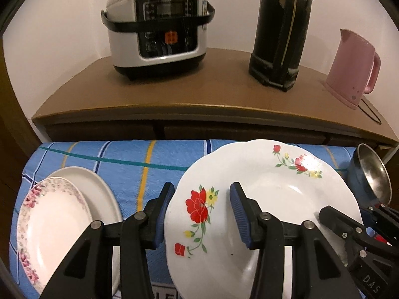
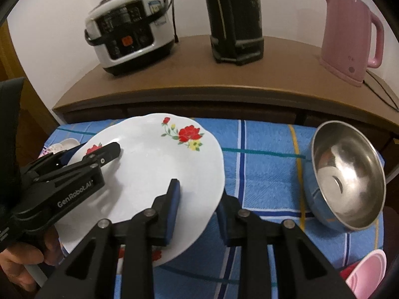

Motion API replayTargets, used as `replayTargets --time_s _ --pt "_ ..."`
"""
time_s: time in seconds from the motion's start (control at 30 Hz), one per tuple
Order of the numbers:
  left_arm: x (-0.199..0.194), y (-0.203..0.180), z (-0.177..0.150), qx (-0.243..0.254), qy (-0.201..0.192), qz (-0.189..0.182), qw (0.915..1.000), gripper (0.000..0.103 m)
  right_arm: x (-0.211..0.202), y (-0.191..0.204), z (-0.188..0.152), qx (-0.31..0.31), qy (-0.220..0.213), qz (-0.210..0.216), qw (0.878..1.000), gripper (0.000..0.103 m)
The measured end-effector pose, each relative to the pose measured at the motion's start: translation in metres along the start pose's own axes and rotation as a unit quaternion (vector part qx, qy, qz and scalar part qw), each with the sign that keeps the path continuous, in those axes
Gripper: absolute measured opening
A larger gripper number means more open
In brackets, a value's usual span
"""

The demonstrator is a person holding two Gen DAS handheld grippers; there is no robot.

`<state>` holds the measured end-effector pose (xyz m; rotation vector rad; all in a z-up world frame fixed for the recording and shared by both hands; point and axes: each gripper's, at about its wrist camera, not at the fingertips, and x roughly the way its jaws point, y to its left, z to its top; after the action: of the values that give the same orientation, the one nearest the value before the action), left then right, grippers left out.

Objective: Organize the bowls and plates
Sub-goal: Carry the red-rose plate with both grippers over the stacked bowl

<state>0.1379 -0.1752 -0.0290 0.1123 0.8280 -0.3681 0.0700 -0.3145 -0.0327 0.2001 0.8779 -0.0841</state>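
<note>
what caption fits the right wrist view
Both tools grip the floral plate beside a steel bowl.

Multicooker (image 1: 157, 27), black flask (image 1: 281, 30), pink kettle (image 1: 354, 67) on sideboard (image 1: 199, 99).

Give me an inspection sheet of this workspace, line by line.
Surface: blue checked cloth.
Job's things: flowered plate gripped on opposite rims; two stacked plates; steel bowl, tilted.
Clutter: pink object, unclear.
Grippers: left gripper and right gripper each clamp the flowered plate's rim.
Cables: black cord behind pink kettle.
Surroundings: wooden counter with rice cooker, black flask.
</note>
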Motion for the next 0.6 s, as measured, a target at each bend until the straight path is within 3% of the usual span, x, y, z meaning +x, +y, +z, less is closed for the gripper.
replayTargets --time_s 0.6 --pt "-0.069 0.031 -0.016 -0.018 -0.034 -0.005 0.9992 0.049 -0.056 0.044 -0.014 -0.009 -0.041 0.014 0.999 0.028"
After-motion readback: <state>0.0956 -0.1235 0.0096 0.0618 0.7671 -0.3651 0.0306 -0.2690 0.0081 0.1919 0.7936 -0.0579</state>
